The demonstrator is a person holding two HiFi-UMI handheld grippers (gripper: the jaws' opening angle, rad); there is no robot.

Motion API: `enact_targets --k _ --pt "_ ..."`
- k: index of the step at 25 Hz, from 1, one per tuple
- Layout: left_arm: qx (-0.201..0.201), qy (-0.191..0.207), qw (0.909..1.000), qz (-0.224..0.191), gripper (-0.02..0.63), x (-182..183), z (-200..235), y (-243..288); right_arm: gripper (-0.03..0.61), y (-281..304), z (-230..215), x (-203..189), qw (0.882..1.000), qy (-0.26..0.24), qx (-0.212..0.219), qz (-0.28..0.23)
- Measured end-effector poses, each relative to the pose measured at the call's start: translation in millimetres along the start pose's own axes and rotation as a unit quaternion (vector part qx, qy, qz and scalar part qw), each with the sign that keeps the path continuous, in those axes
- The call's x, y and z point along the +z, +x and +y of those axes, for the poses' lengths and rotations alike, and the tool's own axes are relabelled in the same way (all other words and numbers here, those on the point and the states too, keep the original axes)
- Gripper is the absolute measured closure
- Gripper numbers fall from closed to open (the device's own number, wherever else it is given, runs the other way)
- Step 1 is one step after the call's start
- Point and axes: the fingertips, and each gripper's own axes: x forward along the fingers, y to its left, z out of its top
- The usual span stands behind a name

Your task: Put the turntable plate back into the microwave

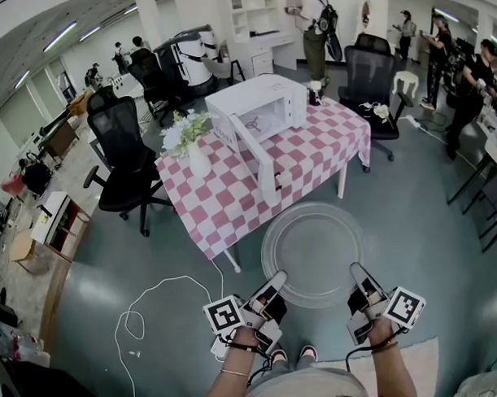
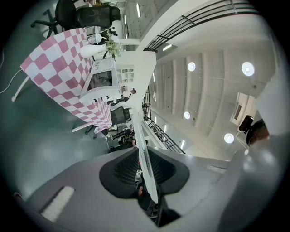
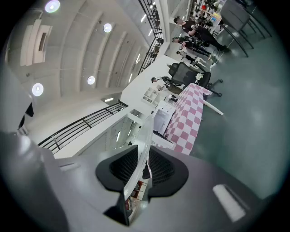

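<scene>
Left tool is squeezed nearly closed on the rim of the clear round glass turntable plate. In the left gripper view the glass edge runs right between the two dark pads, pinched on both sides. Same deal on the other side: the right tool has its jaws clamped on the near rim too, with the thin glass sandwiched in its own view. So the plate is hanging in the air, roughly flat, carried by both tools over the grey floor.

It's out in front of the tabletop with the pink-and-white checked cloth, not touching it. The white boxy microwave sits on that cloth with its door swung open towards the plate. There's a white vase of flowers near the tabletop's left corner, a black mesh office chair beside it, and a white cable looped on the floor.
</scene>
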Motion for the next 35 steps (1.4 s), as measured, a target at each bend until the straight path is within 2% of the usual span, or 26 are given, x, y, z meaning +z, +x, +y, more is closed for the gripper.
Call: enact_targets --k 2,6,9,11,12,13,16,18,20,21,24,25,26,28,30,32,34,35 --pt "0.001 0.001 1.0000 0.001 0.561 -0.1 -0.6 1.6 0.499 -12.0 -19.9 -3.6 0.997 0.019 -0.070 0.003" --pt "-0.002 0.001 1.0000 0.001 0.561 -3.4 -1.8 4.3 0.499 -12.7 -19.0 -1.4 0.998 0.019 -0.059 0.002" --pt "-0.002 -0.002 1.0000 0.001 0.563 -5.4 -3.5 4.4 0.499 -18.2 -24.3 -2.1 0.997 0.024 -0.077 0.004" --pt "-0.006 0.001 1.0000 0.001 0.563 -5.5 -5.7 5.8 0.497 -26.7 -36.4 -4.7 0.992 0.037 -0.121 0.006" --pt "-0.008 0.003 1.0000 0.002 0.563 -5.6 -6.6 6.9 0.497 -28.4 -39.3 -4.8 0.991 0.039 -0.130 0.005" --pt "-0.009 0.006 0.9999 0.002 0.563 -6.0 -7.3 8.1 0.497 -26.5 -36.5 -3.4 0.993 0.035 -0.116 0.004" --pt "-0.007 0.014 0.9999 0.006 0.565 -9.2 -7.6 11.5 0.497 -8.3 -5.7 6.6 1.000 0.007 0.007 -0.008" --pt "-0.007 0.013 0.9999 0.008 0.565 -11.7 -7.5 15.5 0.499 -6.7 -2.6 10.7 1.000 0.003 0.028 -0.009" --pt "-0.009 0.010 0.9999 0.007 0.563 -14.9 -7.4 21.8 0.499 -9.2 -9.8 14.6 1.000 0.008 0.018 -0.006" --pt "-0.010 0.010 0.9999 0.007 0.563 -16.9 -6.6 25.5 0.498 -12.9 -18.4 16.2 1.000 0.013 -0.001 -0.003" --pt "-0.001 0.001 1.0000 0.004 0.563 -25.6 -1.1 37.5 0.498 -36.6 -62.6 18.1 0.991 0.046 -0.126 0.015" --pt "0.001 -0.001 1.0000 0.003 0.563 -28.4 0.2 41.1 0.499 -39.2 -69.1 20.4 0.989 0.050 -0.136 0.019" --pt "0.002 -0.001 1.0000 0.001 0.561 -30.6 1.0 44.7 0.497 -37.5 -69.5 24.2 0.991 0.048 -0.124 0.021" --pt "0.003 0.003 1.0000 -0.001 0.561 -33.0 2.4 52.7 0.497 -27.7 -60.5 35.3 0.997 0.036 -0.067 0.022" --pt "0.004 0.002 1.0000 -0.005 0.561 -33.4 3.4 61.3 0.499 -22.5 -59.7 44.3 0.998 0.032 -0.045 0.022" --pt "0.005 0.000 1.0000 -0.006 0.561 -34.0 3.8 68.3 0.497 -25.2 -69.9 47.7 0.997 0.043 -0.065 0.024" --pt "0.008 0.003 1.0000 -0.004 0.561 -34.2 4.8 75.8 0.497 -32.2 -86.5 50.6 0.992 0.057 -0.110 0.026" --pt "0.009 0.003 1.0000 -0.002 0.561 -34.2 5.0 80.0 0.497 -31.2 -87.9 54.4 0.992 0.056 -0.107 0.025"
